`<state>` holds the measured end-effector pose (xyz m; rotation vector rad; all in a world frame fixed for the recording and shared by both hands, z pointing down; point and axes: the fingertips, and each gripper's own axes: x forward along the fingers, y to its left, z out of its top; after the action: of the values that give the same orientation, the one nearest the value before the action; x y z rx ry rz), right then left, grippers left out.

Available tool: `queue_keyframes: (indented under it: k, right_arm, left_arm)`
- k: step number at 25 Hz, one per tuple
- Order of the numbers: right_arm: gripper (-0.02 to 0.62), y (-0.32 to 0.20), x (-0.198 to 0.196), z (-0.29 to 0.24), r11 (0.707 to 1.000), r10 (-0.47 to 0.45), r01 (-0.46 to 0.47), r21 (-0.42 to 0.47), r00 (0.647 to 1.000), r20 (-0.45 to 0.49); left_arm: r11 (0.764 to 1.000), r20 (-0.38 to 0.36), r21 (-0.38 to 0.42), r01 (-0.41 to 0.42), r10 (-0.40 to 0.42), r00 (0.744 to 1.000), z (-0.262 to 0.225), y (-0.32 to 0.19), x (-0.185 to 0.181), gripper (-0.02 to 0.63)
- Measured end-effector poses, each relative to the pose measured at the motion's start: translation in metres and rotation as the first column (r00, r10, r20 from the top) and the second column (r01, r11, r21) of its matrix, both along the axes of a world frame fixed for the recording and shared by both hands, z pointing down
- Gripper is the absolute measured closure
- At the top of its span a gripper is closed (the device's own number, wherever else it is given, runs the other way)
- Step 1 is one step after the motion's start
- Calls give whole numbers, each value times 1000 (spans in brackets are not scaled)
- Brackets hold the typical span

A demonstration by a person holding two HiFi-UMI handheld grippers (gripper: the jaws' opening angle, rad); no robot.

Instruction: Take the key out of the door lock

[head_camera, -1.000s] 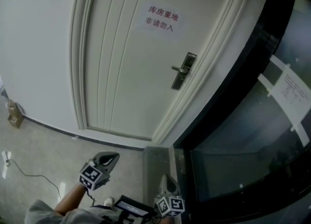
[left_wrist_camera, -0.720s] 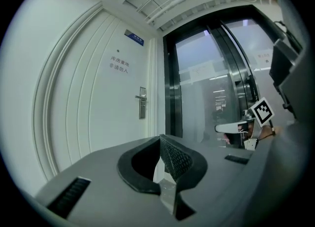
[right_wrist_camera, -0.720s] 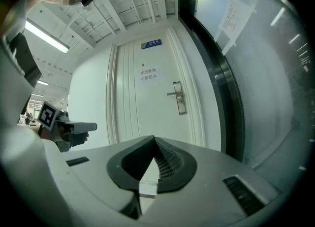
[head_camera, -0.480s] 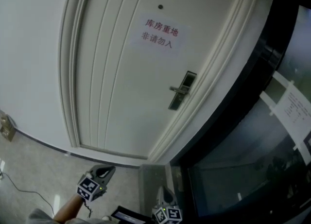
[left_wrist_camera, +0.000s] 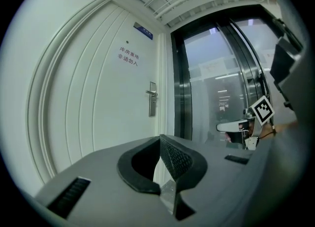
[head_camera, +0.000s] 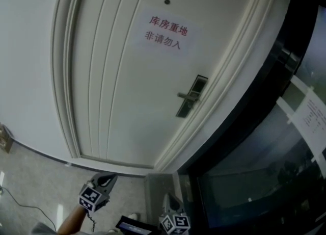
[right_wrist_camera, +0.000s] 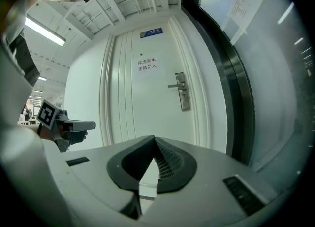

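The white door (head_camera: pixel 127 86) stands shut ahead, with a metal lock plate and lever handle (head_camera: pixel 191 96) on its right side. I also see the lock plate (left_wrist_camera: pixel 152 99) far off in the left gripper view and the lock plate (right_wrist_camera: pixel 182 91) in the right gripper view. It is too small for me to make out a key. My left gripper (head_camera: pixel 107 179) hangs low and far from the door, its jaws shut on nothing. My right gripper (head_camera: pixel 169 197) is low beside it, shut and empty. Both are well short of the lock.
A sign with red characters (head_camera: pixel 165 32) is stuck on the door above the handle. A black-framed glass wall (head_camera: pixel 265 142) with paper notices (head_camera: pixel 313 116) runs along the right. A small box (head_camera: pixel 4 138) and a cable (head_camera: pixel 20 206) lie on the floor at left.
The head view has drawn nearer to the door and tipped up, so both grippers sit lower in the picture. Their jaws look the same.
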<state>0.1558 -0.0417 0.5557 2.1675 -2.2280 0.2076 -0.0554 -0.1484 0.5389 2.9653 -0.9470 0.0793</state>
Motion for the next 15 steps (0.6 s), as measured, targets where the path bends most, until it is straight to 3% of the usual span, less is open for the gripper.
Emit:
queue_keyframes:
  k: [8,15]
  right_arm:
    - [583,-70,40,-10,1000,-2,2,23,1000,-9]
    - [583,-145,87,-31,998,-26,28,53,999,-28]
  left_arm:
    - [999,-5,-2,48,-48,999,-2,-63,21,600]
    - [998,-12,1,70,-70,997,-18,-129,63,600]
